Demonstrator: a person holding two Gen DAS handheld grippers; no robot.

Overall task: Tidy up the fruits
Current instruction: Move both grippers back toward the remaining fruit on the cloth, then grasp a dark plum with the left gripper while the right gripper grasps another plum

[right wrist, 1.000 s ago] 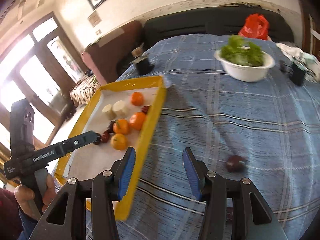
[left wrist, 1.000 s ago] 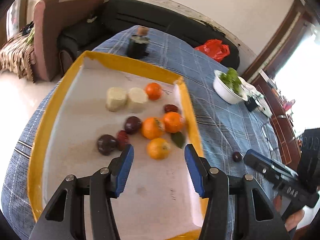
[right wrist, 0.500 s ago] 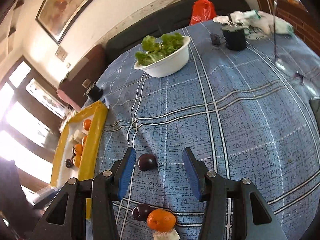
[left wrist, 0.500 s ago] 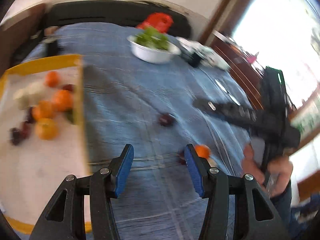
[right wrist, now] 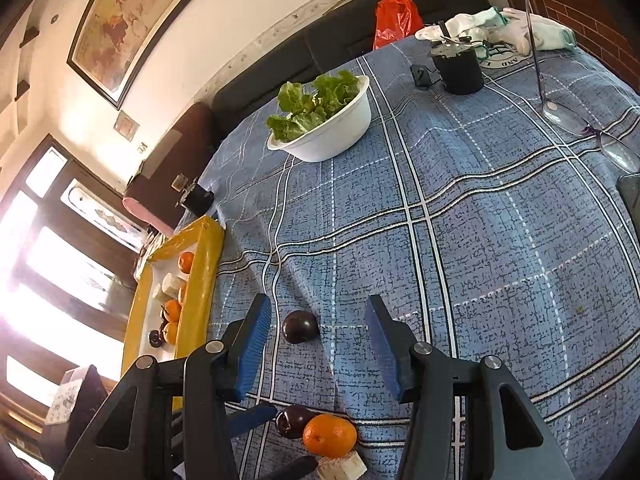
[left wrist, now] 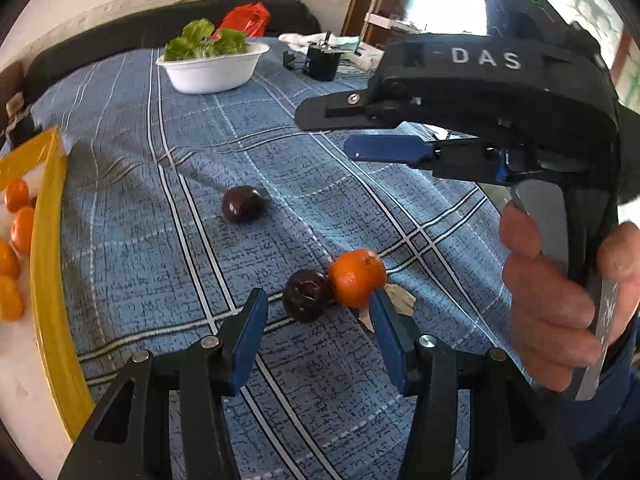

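Observation:
On the blue checked tablecloth lie a dark plum (left wrist: 307,294) touching an orange tangerine (left wrist: 357,278), and a second plum (left wrist: 242,209) farther off. My left gripper (left wrist: 318,322) is open, its jaws on either side of the near plum and tangerine, just short of them. My right gripper (right wrist: 316,328) is open above the table with the far plum (right wrist: 300,326) between its jaws; it also shows in the left wrist view (left wrist: 384,148). The yellow tray (left wrist: 46,264) at the left holds several tangerines and plums (right wrist: 173,322).
A white bowl of lettuce (right wrist: 326,120) stands at the back. A black cup (right wrist: 458,68), white cloth (right wrist: 500,30) and a pair of glasses (right wrist: 592,132) lie at the back right. A red bag (right wrist: 394,20) sits on the dark sofa. A small white block (right wrist: 342,468) lies beside the tangerine.
My left gripper swung right from over the tray to the loose plum and tangerine on the cloth. My right gripper moved down and closer over the far plum. Both stayed open.

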